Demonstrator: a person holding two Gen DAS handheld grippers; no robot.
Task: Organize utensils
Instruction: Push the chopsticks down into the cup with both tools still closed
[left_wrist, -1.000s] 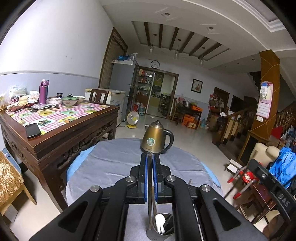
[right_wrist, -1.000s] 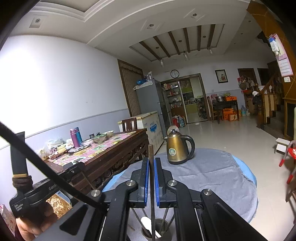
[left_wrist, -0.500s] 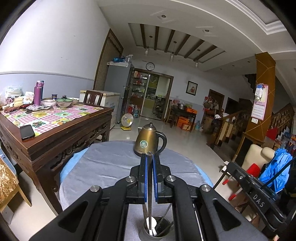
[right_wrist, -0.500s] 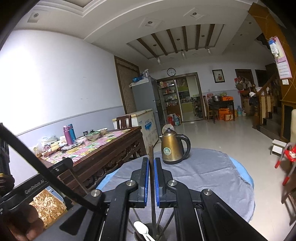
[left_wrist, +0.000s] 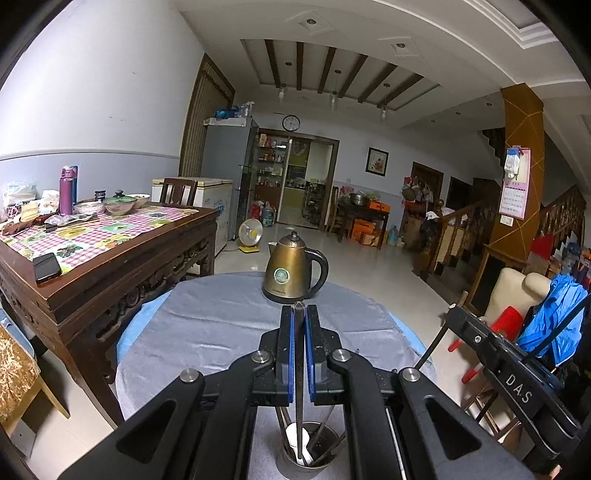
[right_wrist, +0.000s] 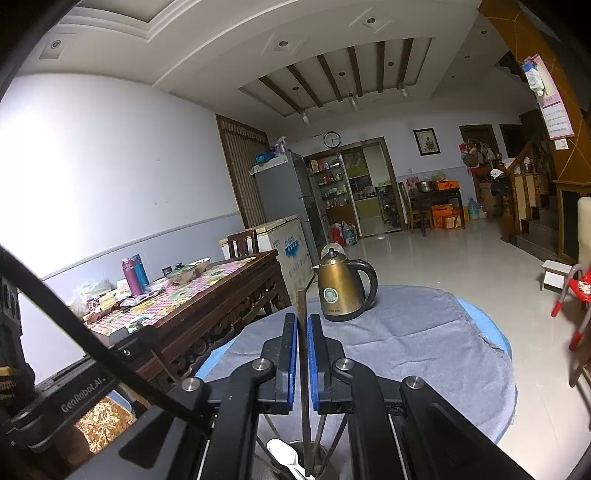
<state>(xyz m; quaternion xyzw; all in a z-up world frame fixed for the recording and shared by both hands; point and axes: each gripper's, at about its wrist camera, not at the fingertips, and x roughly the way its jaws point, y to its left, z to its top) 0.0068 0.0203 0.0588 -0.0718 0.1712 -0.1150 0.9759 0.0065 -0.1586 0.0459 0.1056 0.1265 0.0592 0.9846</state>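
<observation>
Steel utensil cup (left_wrist: 308, 459) sits at 6 o'clock in both wrist views, on the grey cloth (left_wrist: 207, 332) of a round table. Left gripper (left_wrist: 299, 354) is clamped on a dark chopstick (left_wrist: 298, 373) that stands upright, lower end inside the cup beside a white spoon (left_wrist: 297, 441). Right gripper (right_wrist: 303, 358) pinches a second chopstick (right_wrist: 303, 332) the same way, tip down in the cup (right_wrist: 295, 458). Brass-coloured kettle (left_wrist: 293, 267) stands at 12 o'clock, well apart from the cup.
</observation>
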